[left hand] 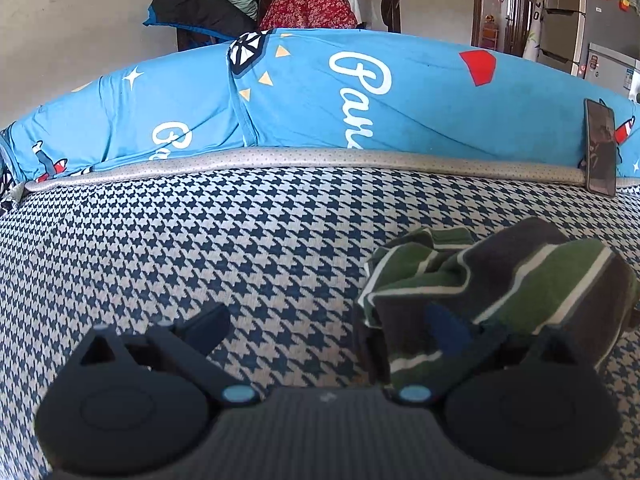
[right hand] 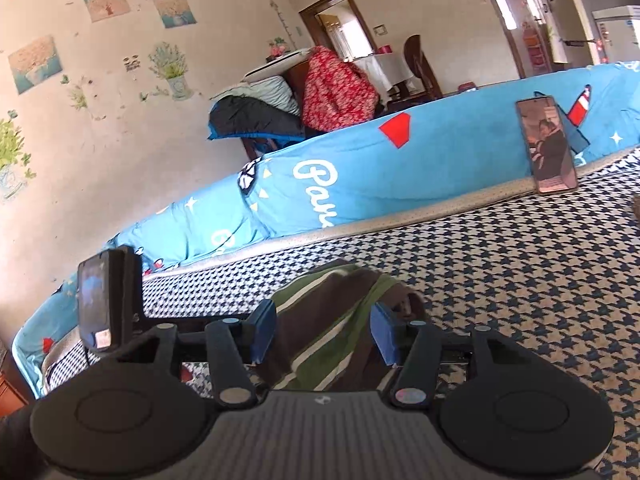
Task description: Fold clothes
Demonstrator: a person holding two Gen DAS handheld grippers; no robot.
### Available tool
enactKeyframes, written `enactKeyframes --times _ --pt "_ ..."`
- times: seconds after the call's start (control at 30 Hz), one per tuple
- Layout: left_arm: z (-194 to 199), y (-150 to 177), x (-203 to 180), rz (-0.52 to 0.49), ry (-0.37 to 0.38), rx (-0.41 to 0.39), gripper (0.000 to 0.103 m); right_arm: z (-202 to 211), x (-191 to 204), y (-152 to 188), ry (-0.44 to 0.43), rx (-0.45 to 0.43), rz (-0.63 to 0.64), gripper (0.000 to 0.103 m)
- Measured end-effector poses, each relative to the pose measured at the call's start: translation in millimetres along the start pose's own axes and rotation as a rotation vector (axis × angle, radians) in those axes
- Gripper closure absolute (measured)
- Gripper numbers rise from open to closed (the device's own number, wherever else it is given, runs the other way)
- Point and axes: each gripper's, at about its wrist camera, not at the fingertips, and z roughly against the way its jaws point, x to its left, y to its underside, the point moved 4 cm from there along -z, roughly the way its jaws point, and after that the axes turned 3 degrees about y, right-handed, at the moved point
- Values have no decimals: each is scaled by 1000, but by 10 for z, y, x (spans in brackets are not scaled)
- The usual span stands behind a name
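A striped garment (left hand: 496, 292), green, brown and white, lies bunched on the checked bed cover (left hand: 200, 248), at about four o'clock in the left wrist view and dead centre in the right one.

The left gripper (left hand: 320, 324) stands spread wide; its right finger is buried under the cloth's near edge while its left finger sits over bare cover, so it holds nothing.

The right gripper (right hand: 323, 330) is also spread, its blue pads (right hand: 264, 330) flanking a ridge of the garment (right hand: 332, 328) without visibly squeezing it.

The fold looks barely begun. To do this step well, each tool should probably close on a single outer edge or corner, not the thick middle hump, then draw apart to flatten the cloth before folding.

A phone (right hand: 546, 146) leans against the blue quilt (right hand: 360, 168) at two o'clock, well apart.
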Motion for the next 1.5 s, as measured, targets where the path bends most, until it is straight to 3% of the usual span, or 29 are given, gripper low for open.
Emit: enactKeyframes --times 0.13,0.23,0.4,0.53,0.8,0.87,0.9,0.97,1.0,1.03,1.23,1.5 --pt "20 -48 53 43 -6 -25 0 -197 -199 68 120 105 -50 50" --pt "74 -92 91 73 -1 -62 0 -369 -242 175 144 194 -47 50" --pt "119 -163 140 125 21 -113 0 -572 -269 284 141 267 -51 44" --pt "-51 -160 99 116 -2 -66 0 -739 -291 341 131 307 -84 42" --pt "-346 -52 79 107 -54 45 0 -973 -323 374 139 307 -112 38" --pt "-384 -14 91 113 -56 70 0 -1032 -325 377 125 305 -121 41" --pt "-394 1 89 110 -56 79 0 -1061 -326 379 119 304 -126 48" --pt "-397 24 67 92 -58 87 0 -1099 -326 362 92 297 -152 63" --pt "-393 34 52 79 -60 89 0 -1111 -318 345 76 291 -164 76" --pt "-388 40 41 68 -62 90 0 -1118 -302 324 71 283 -167 81" --pt "-358 38 57 60 -65 93 0 -1103 -222 170 104 178 -124 94" --pt "-203 30 19 59 -14 78 0 -898 -307 -268 146 -75 -167 99"
